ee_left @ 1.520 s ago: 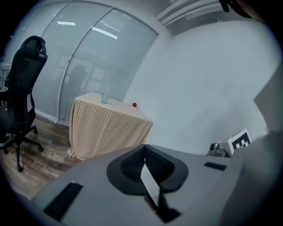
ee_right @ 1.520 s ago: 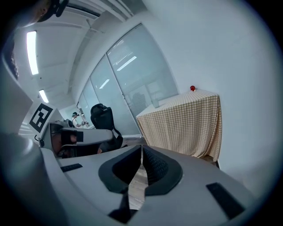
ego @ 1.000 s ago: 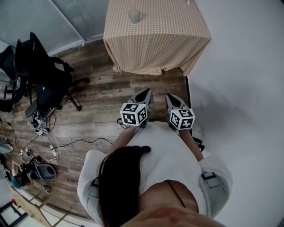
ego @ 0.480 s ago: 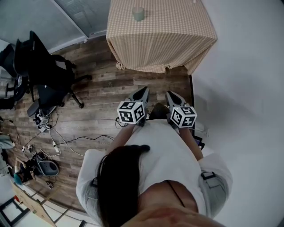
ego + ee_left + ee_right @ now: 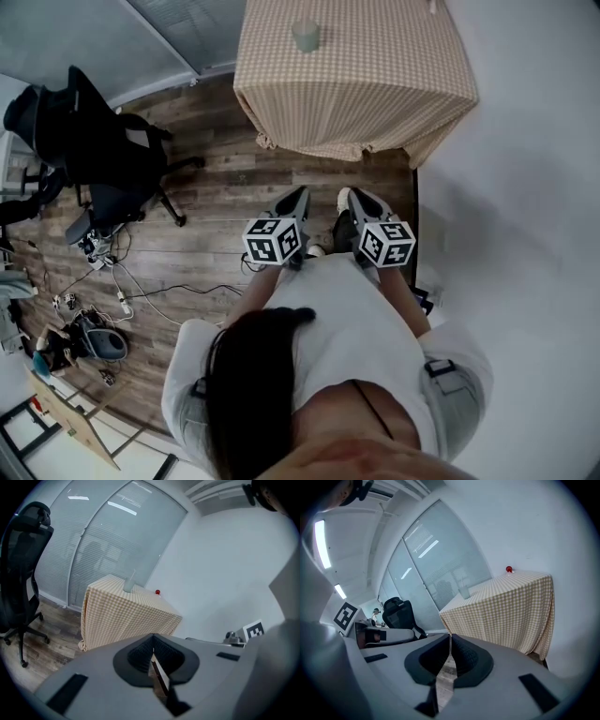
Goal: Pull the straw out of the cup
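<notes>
Both tools are closed and grip nothing. The left tool (image 5: 300, 195) and right tool (image 5: 356, 195) are held side by side in front of the person, and each gripper view shows its jaws pressed together. Well ahead stands a counter (image 5: 356, 94) draped in checked cloth, its far edge cut off at the top of the head view. On it sits the pale cup (image 5: 306, 35). Its straw (image 5: 132, 575) is only a faint line in the left gripper view. A small red object (image 5: 157, 592) farther along the counter is too tiny to identify.
</notes>
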### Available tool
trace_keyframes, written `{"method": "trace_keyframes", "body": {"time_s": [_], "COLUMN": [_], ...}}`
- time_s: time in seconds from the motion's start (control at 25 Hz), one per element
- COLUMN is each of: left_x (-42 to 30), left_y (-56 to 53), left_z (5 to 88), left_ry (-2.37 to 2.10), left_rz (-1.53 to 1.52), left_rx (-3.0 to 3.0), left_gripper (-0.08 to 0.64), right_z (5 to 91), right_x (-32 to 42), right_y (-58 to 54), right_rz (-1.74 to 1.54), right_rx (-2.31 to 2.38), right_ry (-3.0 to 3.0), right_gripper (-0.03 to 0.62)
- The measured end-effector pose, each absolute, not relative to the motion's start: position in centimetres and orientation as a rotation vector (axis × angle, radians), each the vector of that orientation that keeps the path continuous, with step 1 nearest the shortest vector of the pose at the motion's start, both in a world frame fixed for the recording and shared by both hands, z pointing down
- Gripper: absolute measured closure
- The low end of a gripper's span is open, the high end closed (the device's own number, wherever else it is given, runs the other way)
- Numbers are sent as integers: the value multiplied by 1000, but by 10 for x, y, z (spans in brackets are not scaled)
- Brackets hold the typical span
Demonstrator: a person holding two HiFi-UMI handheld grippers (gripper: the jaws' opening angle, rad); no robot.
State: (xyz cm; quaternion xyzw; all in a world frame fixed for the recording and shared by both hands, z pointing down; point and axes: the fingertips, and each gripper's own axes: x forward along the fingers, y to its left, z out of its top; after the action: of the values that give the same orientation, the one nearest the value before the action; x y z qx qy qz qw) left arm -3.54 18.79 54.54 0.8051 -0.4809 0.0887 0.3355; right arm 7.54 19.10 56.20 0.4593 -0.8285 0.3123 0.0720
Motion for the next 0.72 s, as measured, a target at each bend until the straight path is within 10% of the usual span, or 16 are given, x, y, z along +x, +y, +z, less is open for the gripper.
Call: {"method": "trace_keyframes", "body": {"time_s": [0.72], "left_x": [-18], "left_y": [56], "left_z": [549], "left_ry": [-1359], "left_rz": [185], "left_rx": [1983], "left_gripper": [549], "right_z": [552], "right_x": [96], "right_y": [40], "right_rz": [882], "right_rx": [1235], "right_ry": [-2547], "right_gripper": [555]}}
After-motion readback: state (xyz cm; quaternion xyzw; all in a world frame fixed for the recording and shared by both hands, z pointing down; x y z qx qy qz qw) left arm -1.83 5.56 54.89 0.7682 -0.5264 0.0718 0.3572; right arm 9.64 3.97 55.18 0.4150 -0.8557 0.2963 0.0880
